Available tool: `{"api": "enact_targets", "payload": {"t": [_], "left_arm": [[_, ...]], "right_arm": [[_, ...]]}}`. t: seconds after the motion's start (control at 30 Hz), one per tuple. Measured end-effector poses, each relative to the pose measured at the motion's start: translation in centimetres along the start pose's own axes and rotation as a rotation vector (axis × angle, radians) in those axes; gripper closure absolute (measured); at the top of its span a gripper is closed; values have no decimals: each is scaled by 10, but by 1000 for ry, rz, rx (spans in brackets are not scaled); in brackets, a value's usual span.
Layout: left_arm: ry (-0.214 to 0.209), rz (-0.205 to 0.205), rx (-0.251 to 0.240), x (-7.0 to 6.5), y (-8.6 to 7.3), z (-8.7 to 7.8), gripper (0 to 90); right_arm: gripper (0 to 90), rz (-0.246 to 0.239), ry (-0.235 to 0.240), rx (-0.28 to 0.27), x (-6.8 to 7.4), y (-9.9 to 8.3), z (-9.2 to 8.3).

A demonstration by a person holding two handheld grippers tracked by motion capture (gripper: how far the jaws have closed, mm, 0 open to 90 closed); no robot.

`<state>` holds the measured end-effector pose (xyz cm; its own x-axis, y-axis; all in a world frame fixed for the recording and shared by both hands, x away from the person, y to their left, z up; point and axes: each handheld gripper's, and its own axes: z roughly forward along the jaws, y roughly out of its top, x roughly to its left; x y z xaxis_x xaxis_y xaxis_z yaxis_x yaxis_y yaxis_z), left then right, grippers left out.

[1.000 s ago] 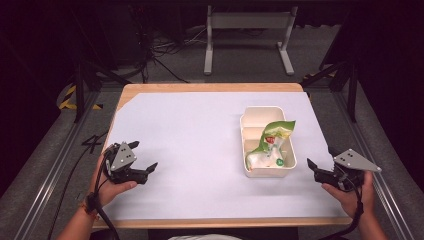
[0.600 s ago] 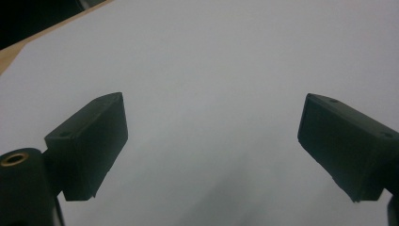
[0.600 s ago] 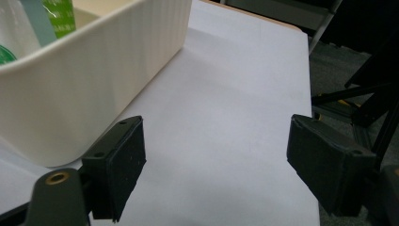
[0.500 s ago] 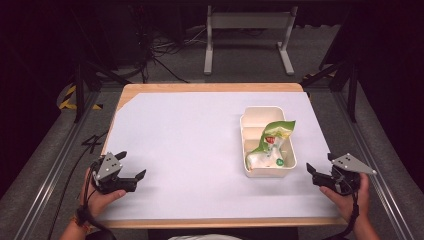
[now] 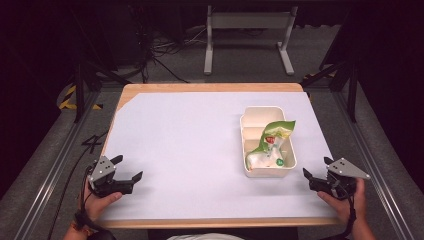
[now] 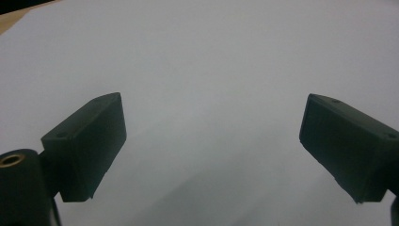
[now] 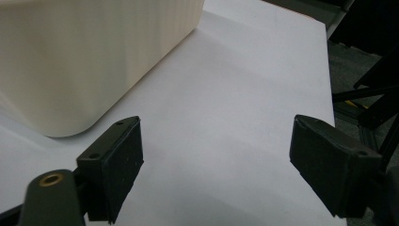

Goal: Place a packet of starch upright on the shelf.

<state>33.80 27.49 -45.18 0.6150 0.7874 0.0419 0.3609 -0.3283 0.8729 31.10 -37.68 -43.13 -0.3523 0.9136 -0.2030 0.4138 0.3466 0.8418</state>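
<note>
Tongs, left (image 5: 127, 169) and right (image 5: 316, 169), both wide; high view reveals snack bag (image 5: 270, 145) inside tray (image 5: 260, 117).

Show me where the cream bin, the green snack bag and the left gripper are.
cream bin (image 5: 260, 114), high view, bare floor of its far compartment.
green snack bag (image 5: 278, 129), high view, its green upper part.
left gripper (image 5: 126, 168), high view, midway between its open fingertips.
</note>
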Motion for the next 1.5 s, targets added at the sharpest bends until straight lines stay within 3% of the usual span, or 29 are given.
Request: {"api": "enact_targets", "payload": {"t": [1.2,1.33,1.5], "left_arm": [[-1,23,-2,-2,3,2,84],[0,24,-4,-2,4,3,84],[-1,33,-1,-3,6,6,84]], "right_arm": [[176,-24,-4,-31,-2,1,-4],[175,3,-11,-60,-6,2,-8],[174,15,-13,-47,-8,-1,-8]]}}
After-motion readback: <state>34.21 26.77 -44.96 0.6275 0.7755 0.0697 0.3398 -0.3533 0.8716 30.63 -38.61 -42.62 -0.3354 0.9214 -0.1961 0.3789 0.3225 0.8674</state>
